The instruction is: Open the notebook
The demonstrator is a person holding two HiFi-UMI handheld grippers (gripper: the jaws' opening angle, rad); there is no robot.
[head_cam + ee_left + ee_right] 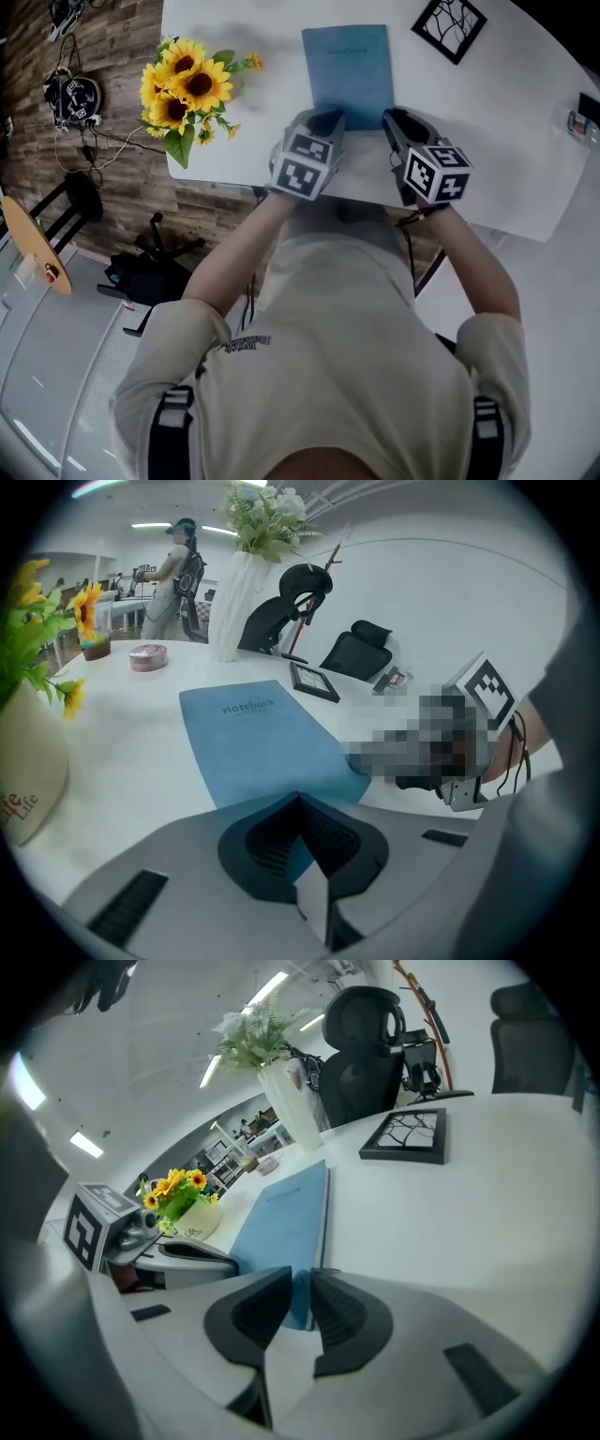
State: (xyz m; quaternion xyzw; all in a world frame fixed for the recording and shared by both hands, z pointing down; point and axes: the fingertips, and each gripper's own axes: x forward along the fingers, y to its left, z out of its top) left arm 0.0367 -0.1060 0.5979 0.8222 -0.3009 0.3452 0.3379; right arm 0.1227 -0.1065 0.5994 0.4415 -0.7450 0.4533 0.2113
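A closed blue notebook lies flat on the white table, with its printed cover facing up. My left gripper rests at its near left corner. Its jaw tips meet, and a sliver of blue cover shows behind them. I cannot tell whether they pinch the cover. My right gripper sits at the near right corner. Its pads stand parallel with a narrow gap, and the notebook's corner shows through that gap.
A pot of sunflowers stands at the table's left edge. A black picture frame lies beyond the notebook to the right. A tall white vase stands at the far side. The table's near edge runs just under both grippers.
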